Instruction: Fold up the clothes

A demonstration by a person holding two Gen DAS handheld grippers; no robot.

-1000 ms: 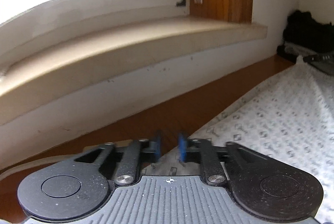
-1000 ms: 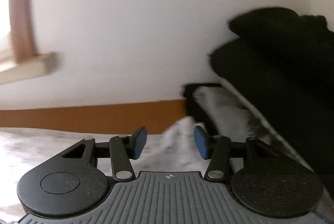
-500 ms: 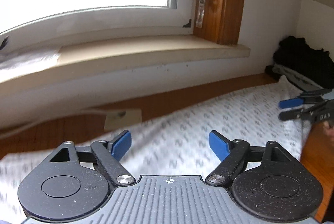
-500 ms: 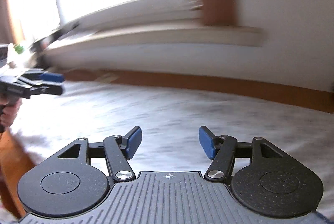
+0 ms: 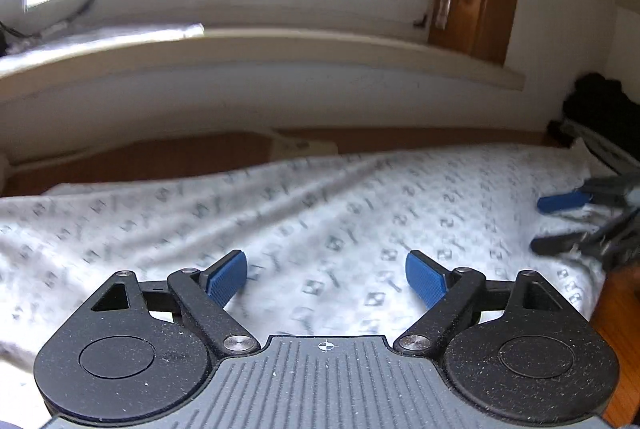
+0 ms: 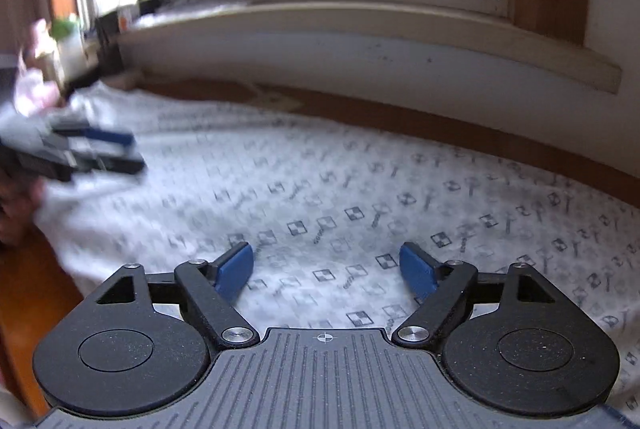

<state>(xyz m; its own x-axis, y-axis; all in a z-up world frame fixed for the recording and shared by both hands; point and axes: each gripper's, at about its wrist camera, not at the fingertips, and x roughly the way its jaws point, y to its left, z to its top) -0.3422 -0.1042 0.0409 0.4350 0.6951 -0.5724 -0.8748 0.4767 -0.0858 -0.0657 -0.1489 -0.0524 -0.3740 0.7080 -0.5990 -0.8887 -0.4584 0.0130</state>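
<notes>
Both wrist views seemingly windowward, overlapping garment [image 5: 360, 197]
</notes>
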